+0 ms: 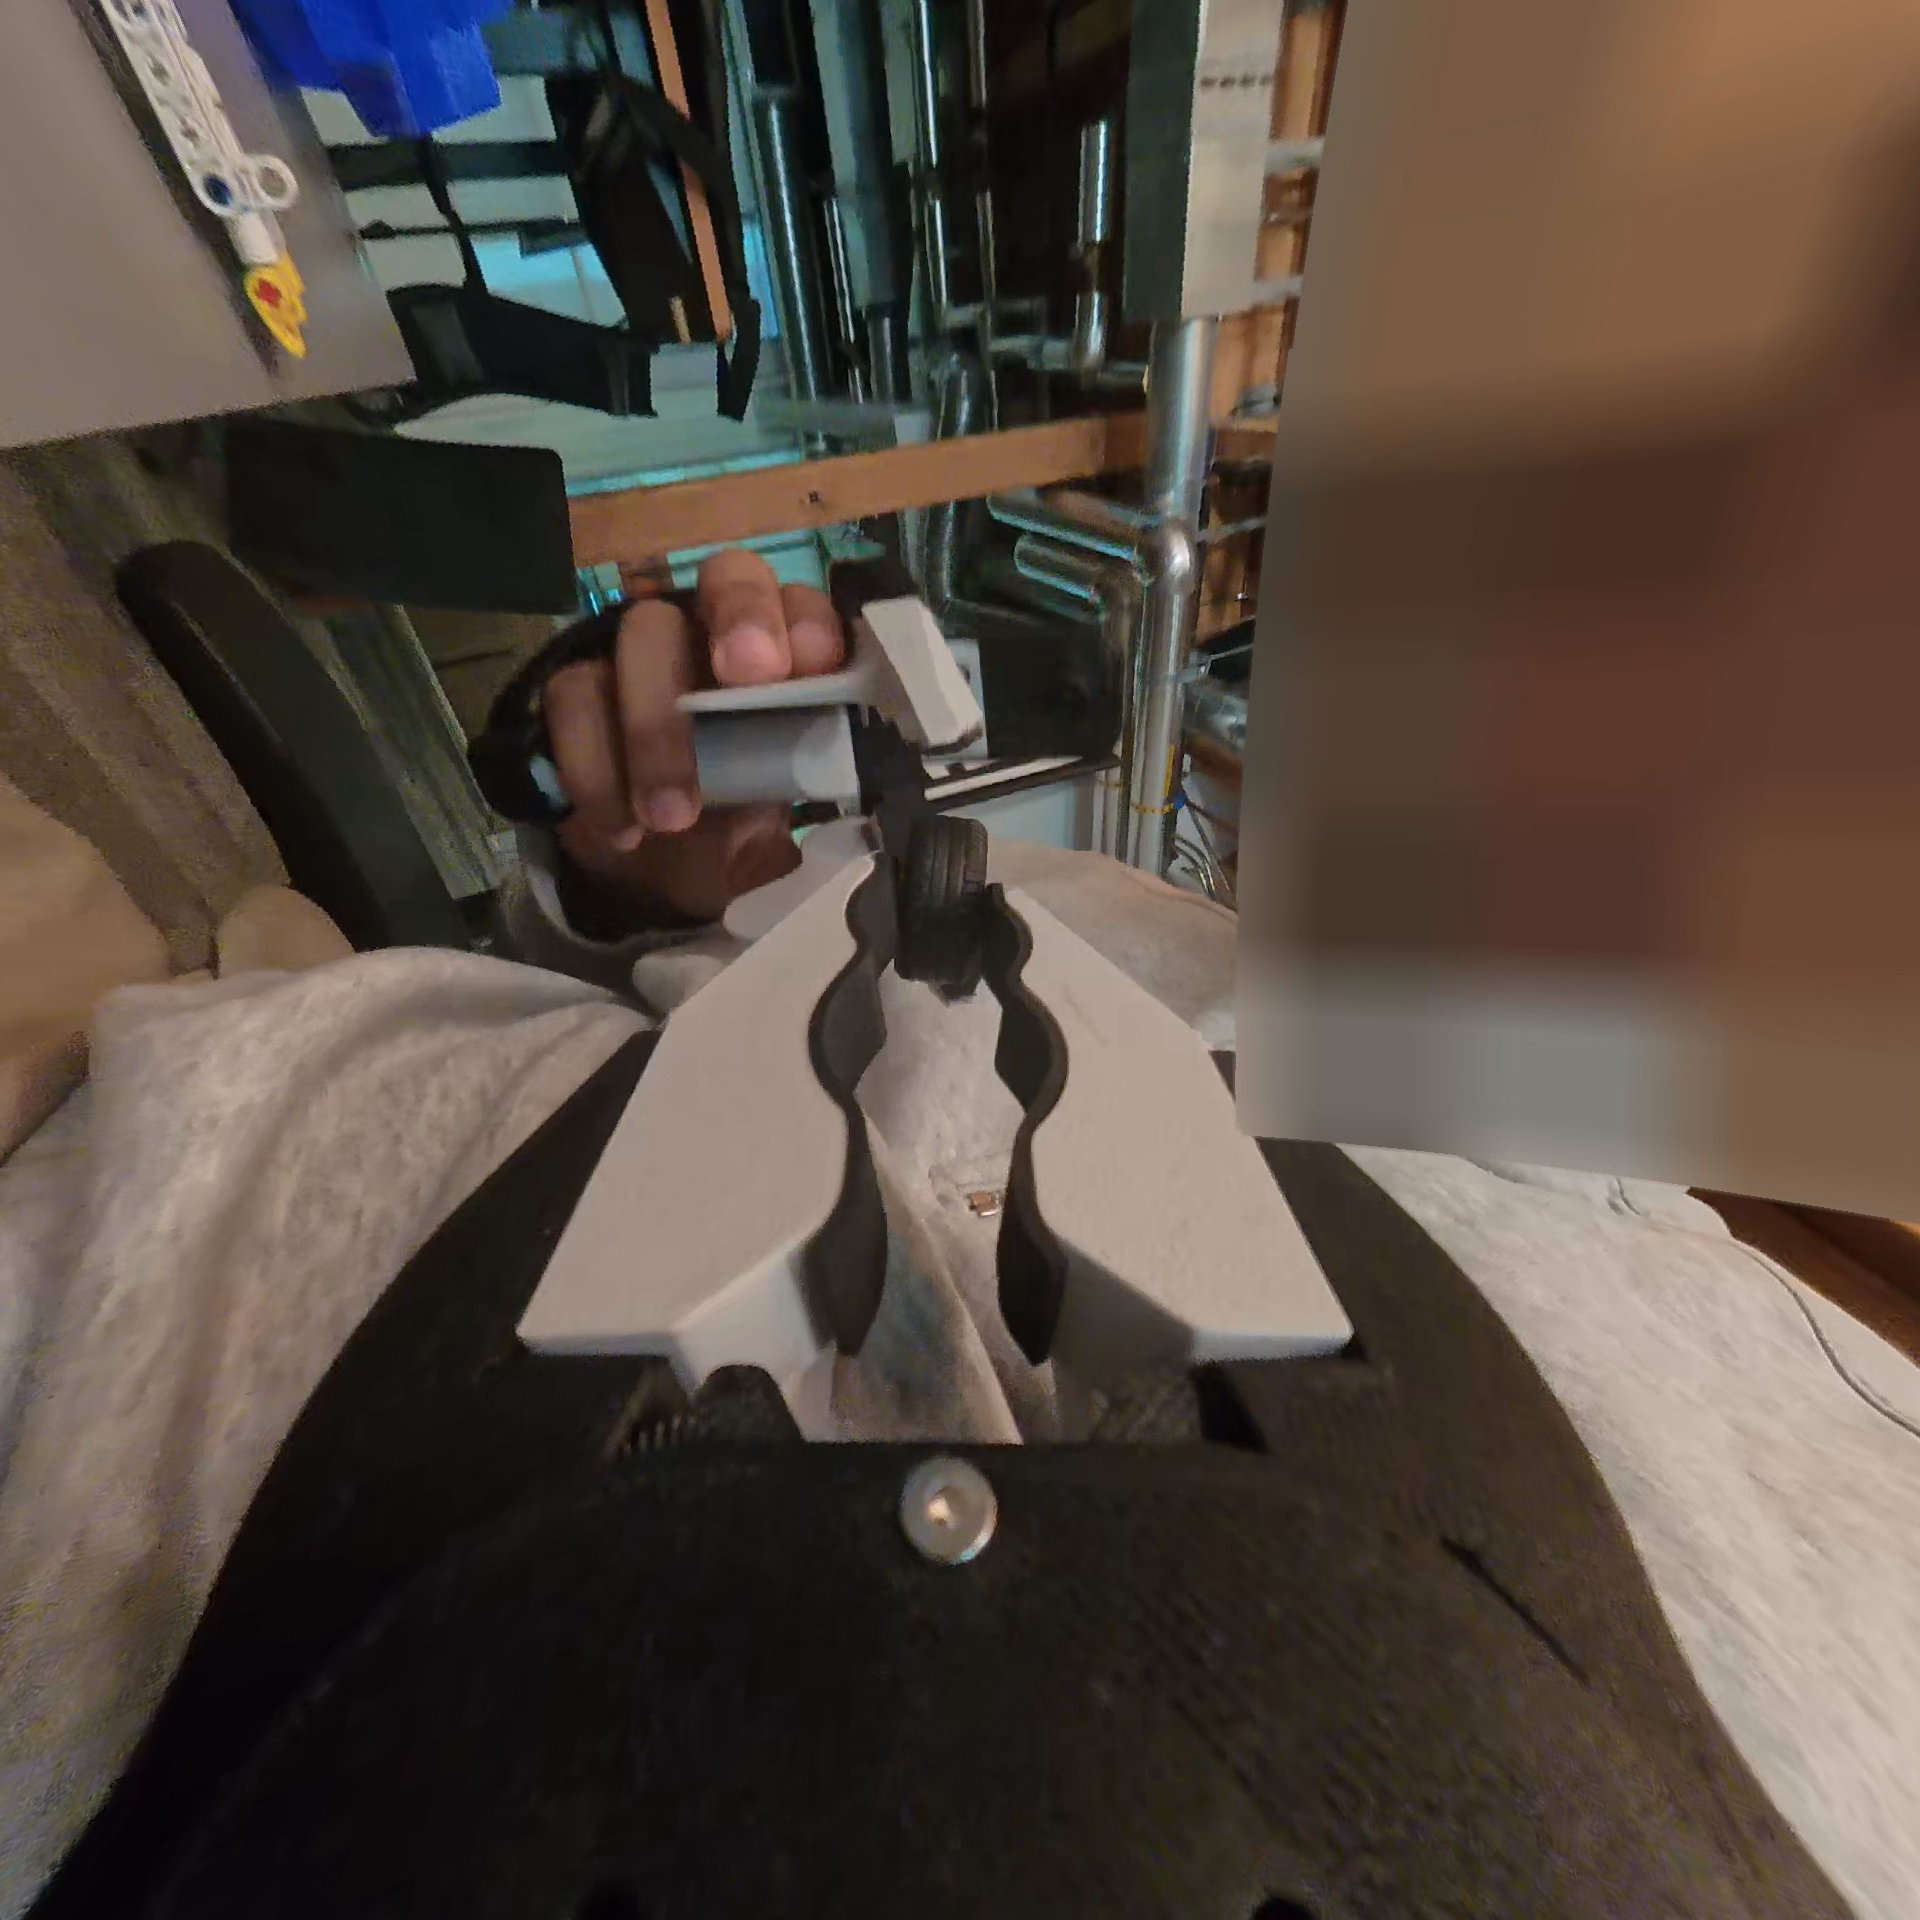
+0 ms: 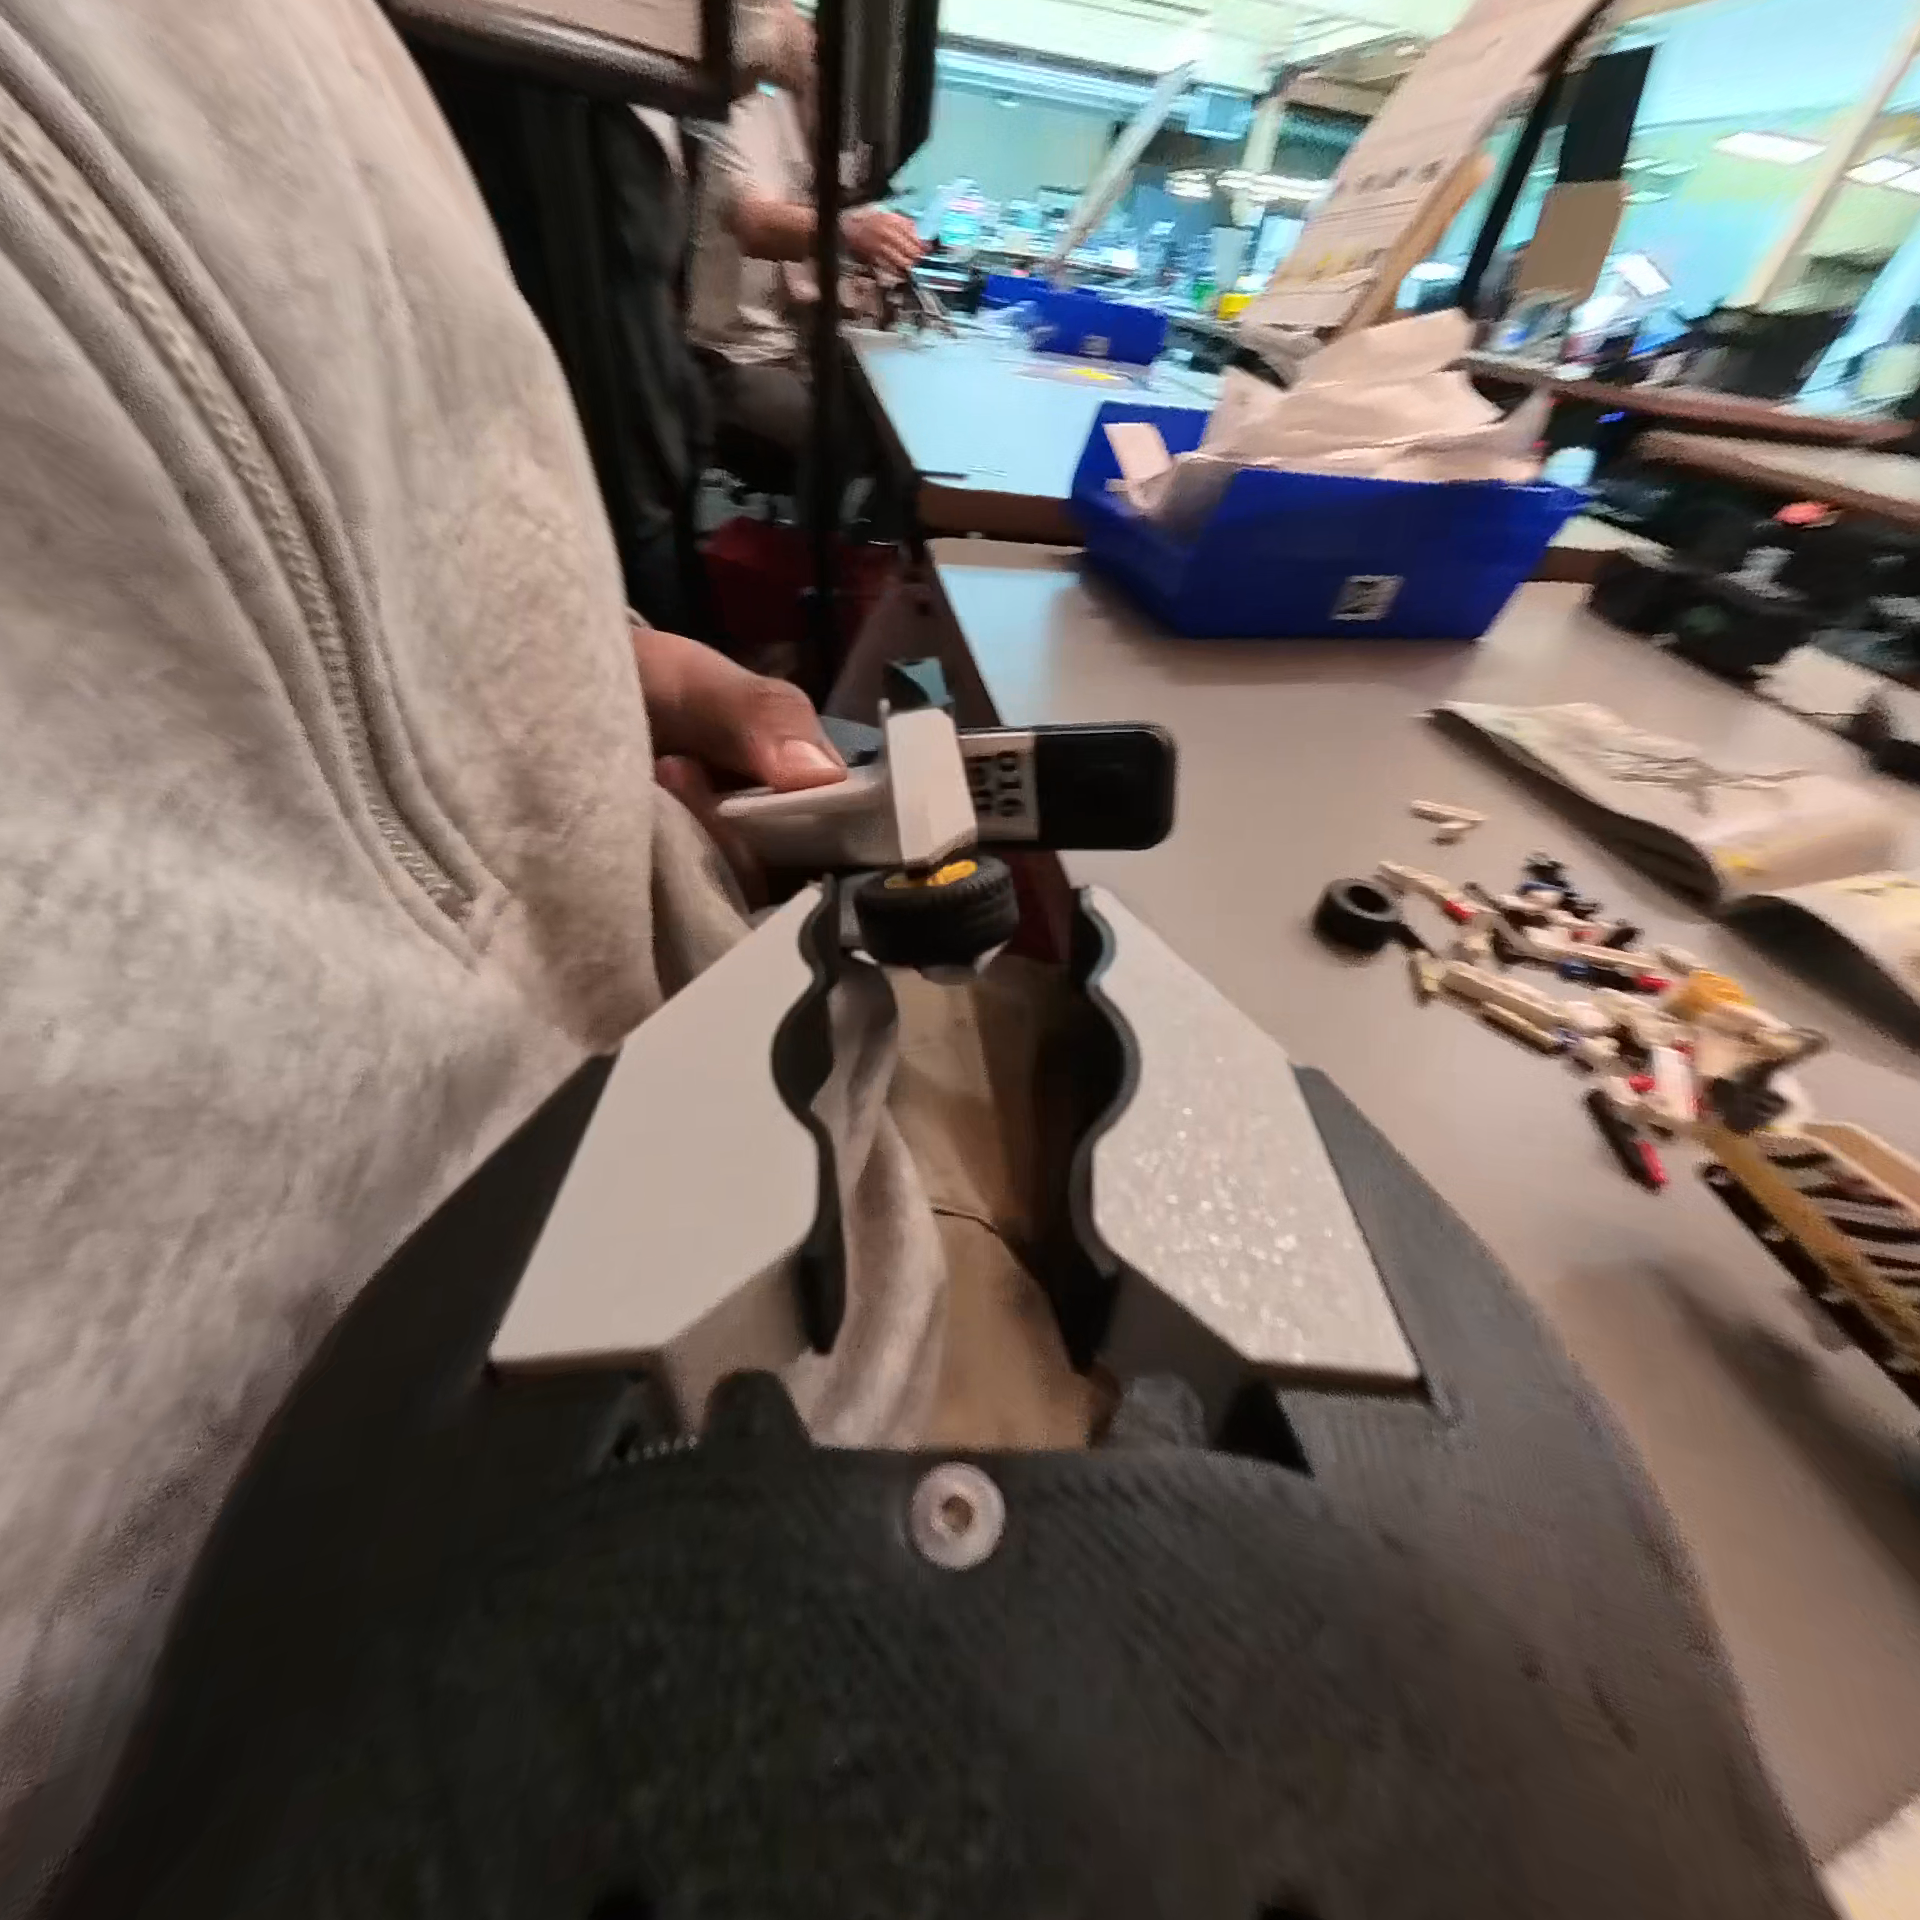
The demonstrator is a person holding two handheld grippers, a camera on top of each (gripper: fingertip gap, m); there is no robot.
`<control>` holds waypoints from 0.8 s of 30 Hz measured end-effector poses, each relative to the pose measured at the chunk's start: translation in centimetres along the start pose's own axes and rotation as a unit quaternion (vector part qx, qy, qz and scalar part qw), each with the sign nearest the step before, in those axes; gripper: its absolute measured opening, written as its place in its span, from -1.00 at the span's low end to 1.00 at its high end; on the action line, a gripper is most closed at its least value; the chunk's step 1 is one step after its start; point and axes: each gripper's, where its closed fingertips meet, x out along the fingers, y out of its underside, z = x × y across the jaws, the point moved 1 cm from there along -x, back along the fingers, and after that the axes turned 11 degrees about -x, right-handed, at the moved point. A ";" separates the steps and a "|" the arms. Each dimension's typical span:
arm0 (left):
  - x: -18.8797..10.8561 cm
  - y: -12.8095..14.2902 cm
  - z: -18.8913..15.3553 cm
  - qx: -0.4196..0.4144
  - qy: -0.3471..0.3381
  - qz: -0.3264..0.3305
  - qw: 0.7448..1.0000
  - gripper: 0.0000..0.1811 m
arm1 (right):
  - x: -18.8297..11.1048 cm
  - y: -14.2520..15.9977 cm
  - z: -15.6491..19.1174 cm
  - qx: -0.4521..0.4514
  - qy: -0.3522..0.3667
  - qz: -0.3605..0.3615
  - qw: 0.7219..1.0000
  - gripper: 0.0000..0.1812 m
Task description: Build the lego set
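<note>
Pinching a small black wheel [image 1: 940, 902] betw. its fingertips, the left tool [image 1: 935, 914] points up toward the person's grey hoodie [image 1: 312, 1143], held off the worktop at chest level. In the right wrist view the same wheel shows a yellow hub, w/ the right tool [image 2: 951, 935] spread around it; its right finger stands clear of the tyre, can't tell if the left one touches. Right hand [image 1: 665, 748] is wrapped round its tool's handle, fingers curled, thumb on top. Left hand [image 2: 738, 727] grips its handle likewise, close to the hoodie. Loose lego pieces [image 2: 1558, 997] lie on the grey worktop [image 2: 1247, 748] w/ a spare black tyre [image 2: 1356, 912] beside them; blue bin [image 2: 1320, 551] farther back.
</note>
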 end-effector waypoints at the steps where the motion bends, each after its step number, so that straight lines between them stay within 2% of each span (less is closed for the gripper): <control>1: 0.0 -0.1 0.0 0.000 0.001 -0.004 1.000 -0.84 | 0.1 0.1 0.0 -0.014 0.020 0.007 1.000 -0.55; 3: 0.1 0.0 0.1 -0.002 -0.003 -0.001 1.000 -0.84 | 0.5 0.4 0.4 -0.051 0.043 0.030 0.997 -0.67; 6: 0.2 0.3 0.4 -0.005 -0.014 0.005 1.000 -0.85 | 0.6 0.6 0.8 -0.099 0.045 0.052 0.993 -0.67; 12: 0.7 1.5 0.9 -0.003 -0.036 0.041 0.999 -0.84 | -0.1 0.6 2.1 -0.021 -0.109 0.021 0.994 -0.67; 16: 1.5 2.8 1.4 -0.010 -0.043 0.090 0.995 -0.85 | -0.9 0.3 3.4 0.042 -0.233 -0.004 0.971 -0.67; 18: 1.7 3.0 1.3 -0.011 -0.040 0.100 0.994 -0.84 | -1.1 0.1 3.6 0.076 -0.263 -0.018 0.962 -0.66; 20: 1.4 2.3 1.0 -0.009 -0.031 0.078 0.996 -0.84 | -0.7 0.2 2.8 0.087 -0.237 -0.022 0.967 -0.66; 22: 0.9 1.5 0.8 -0.004 -0.026 0.052 0.998 -0.84 | -0.2 0.2 1.5 0.083 -0.167 -0.024 0.982 -0.51; 24: 0.5 0.9 0.5 0.003 -0.019 0.030 0.999 -0.84 | -0.2 -0.1 0.4 0.061 -0.092 -0.035 0.993 -0.48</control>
